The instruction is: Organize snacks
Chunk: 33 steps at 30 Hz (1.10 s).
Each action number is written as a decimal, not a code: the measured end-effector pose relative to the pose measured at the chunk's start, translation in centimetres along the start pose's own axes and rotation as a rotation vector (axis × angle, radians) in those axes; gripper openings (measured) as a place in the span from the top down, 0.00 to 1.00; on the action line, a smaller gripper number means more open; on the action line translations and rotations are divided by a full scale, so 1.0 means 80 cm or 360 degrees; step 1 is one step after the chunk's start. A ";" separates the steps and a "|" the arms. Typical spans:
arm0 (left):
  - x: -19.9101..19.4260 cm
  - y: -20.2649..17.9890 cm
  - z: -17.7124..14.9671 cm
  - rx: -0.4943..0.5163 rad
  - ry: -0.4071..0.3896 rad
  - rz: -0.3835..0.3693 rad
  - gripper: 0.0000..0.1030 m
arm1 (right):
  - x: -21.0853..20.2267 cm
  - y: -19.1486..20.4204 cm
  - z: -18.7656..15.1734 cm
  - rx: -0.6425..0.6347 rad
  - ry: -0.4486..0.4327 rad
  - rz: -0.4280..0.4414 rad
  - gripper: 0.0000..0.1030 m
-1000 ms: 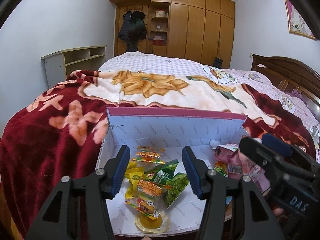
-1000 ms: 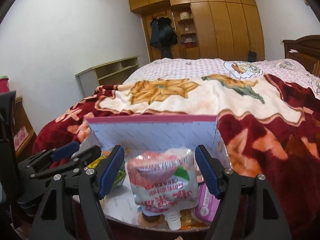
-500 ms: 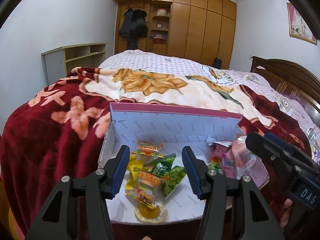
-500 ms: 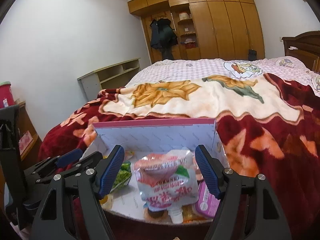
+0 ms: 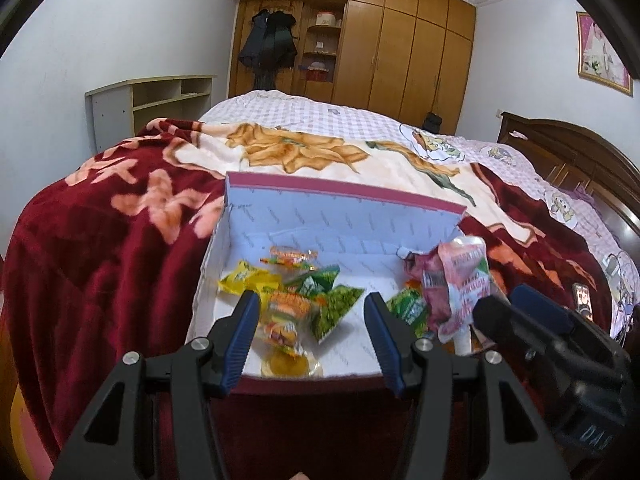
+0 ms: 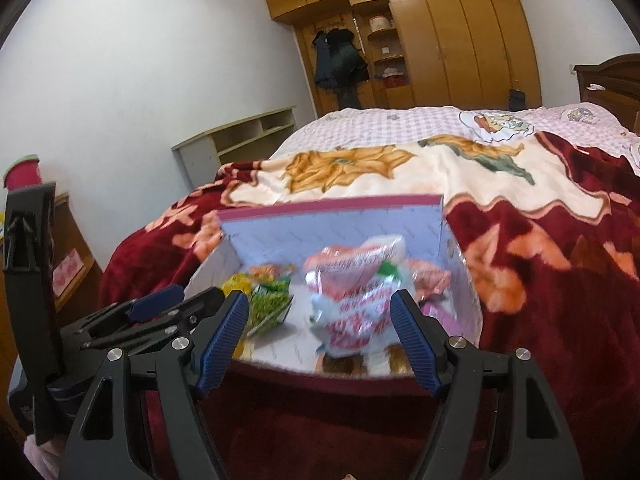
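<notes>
At the far left a red flowered blanket (image 5: 100, 248) is seen draped over the bed, and on it, near the bed's near edge, an open white box (image 5: 348, 220) with a pink-edged back wall is set. Inside the box, toward its left, a loose cluster of small snack packets (image 5: 296, 300) is spread: a yellow one, green ones, an orange one and a round jelly cup at the front. The left tool (image 5: 310, 330) is held just short of the box's front edge, its blue-padded jaws spread wide with nothing between them, the cluster framed in the gap. Further right, a pink and white spouted pouch (image 5: 460, 280) is propped against other wrappers at the box's right end, with a green packet at its foot. The right tool (image 6: 320, 334) is likewise held released and empty before the box, the pouch lined up in its gap, though that view is blurred. All visible snacks are judged to lie already within the box, roughly in two groups, small packets left and pouches right. Such a scene would fit either sorting in progress inside the box or a finished arrangement; which it is cannot be settled from this moment, so no particular move is called for.
</notes>
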<state>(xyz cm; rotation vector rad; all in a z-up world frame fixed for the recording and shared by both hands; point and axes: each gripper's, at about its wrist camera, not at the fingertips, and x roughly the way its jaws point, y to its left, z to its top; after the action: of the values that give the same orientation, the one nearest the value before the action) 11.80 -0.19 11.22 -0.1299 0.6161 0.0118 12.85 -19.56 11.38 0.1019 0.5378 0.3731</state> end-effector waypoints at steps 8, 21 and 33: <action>-0.007 -0.003 -0.020 0.0007 0.0025 0.0028 0.44 | -0.009 0.008 -0.024 -0.0014 0.0005 -0.0012 0.27; -0.006 -0.011 -0.039 0.0036 0.0053 0.0049 0.44 | -0.008 -0.005 -0.043 0.0067 0.0033 -0.0048 0.27; -0.002 -0.012 -0.041 0.0043 0.0052 0.0068 0.44 | -0.003 -0.008 -0.047 0.0095 0.0053 -0.0052 0.27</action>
<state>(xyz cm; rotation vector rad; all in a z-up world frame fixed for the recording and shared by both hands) 9.84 -1.55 8.80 -0.0908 0.6513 0.0424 10.93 -20.28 8.11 0.1447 0.5831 0.3277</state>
